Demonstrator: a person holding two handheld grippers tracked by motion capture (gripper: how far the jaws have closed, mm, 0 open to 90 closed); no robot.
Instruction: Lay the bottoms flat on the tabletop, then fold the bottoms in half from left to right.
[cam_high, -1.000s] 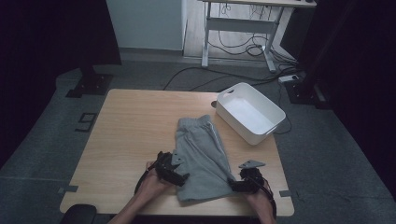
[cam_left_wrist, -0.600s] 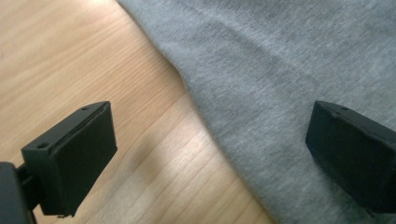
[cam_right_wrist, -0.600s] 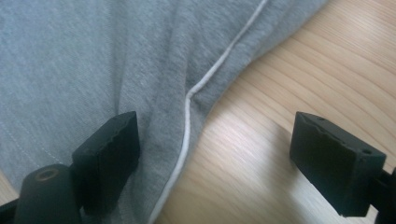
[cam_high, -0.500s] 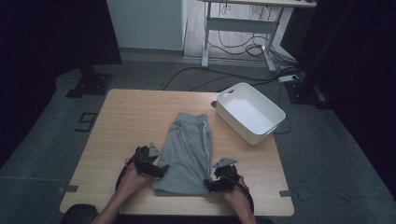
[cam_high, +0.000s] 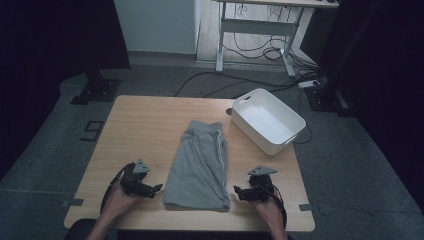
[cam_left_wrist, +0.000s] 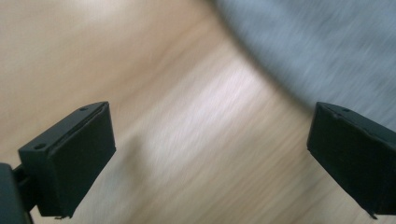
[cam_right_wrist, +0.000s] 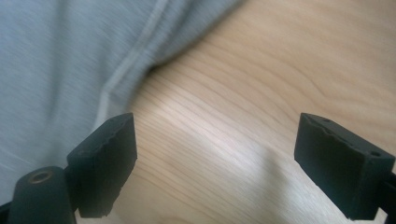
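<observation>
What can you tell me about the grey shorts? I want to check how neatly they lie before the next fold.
The grey shorts look like soft jersey knit, folded lengthwise into one narrow panel. The waistband with a pale drawstring points to the far side, the hem to the near edge. They lie flat on the wooden table, close to the white bin but apart from it. Both grippers flank the hem with open jaws; neither holds it.
</observation>
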